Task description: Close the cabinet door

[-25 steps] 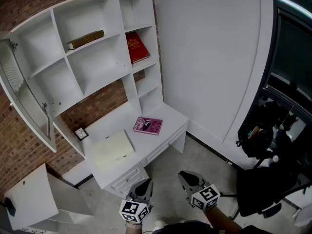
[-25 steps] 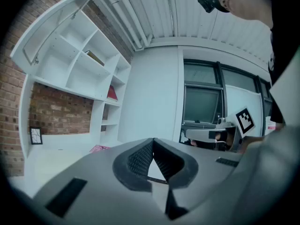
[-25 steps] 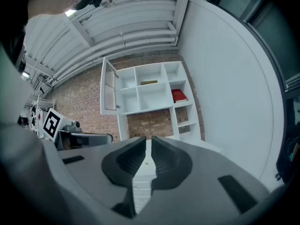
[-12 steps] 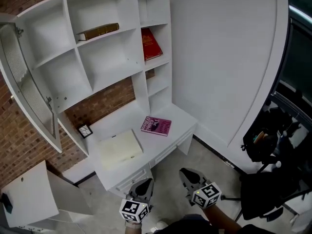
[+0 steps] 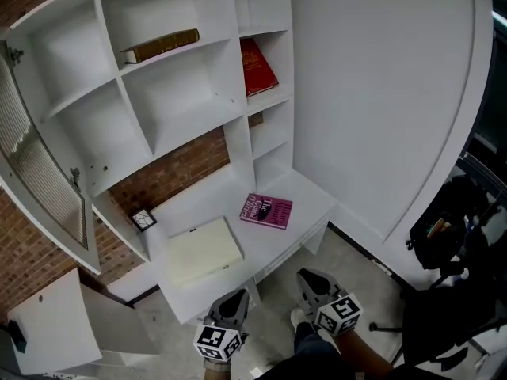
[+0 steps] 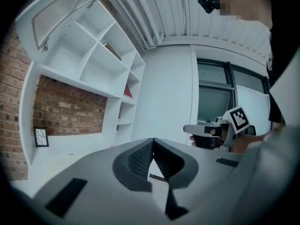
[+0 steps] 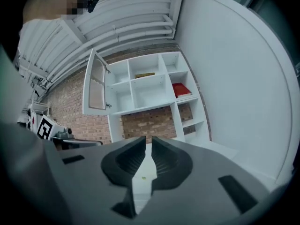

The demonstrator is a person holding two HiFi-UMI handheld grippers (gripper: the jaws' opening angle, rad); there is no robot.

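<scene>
Books and oddments about a white desk (image 5: pixel 315 199)

A brown book (image 5: pixel 158 46) lies flat on an upper shelf (image 5: pixel 170 63), and a red book (image 5: pixel 257 67) leans in the narrow bay to its right. On the desk lie a magenta book (image 5: pixel 267 210) and, apart from it, a cream pad (image 5: pixel 203 250). A small dark frame (image 5: pixel 143 220) stands near the brick wall (image 5: pixel 178 169).

Bright, even indoor light; white shelves (image 5: pixel 170 101) evenly lit, soft shadow in the bays and under the bench (image 5: pixel 310 195). Head view sharp, edges slightly bowed. Gripper views fisheye: black corners, strongly curved lines. Up close, left claw (image 6: pixel 153 143) and right claw (image 7: pixel 148 142) soft, out of focus.
</scene>
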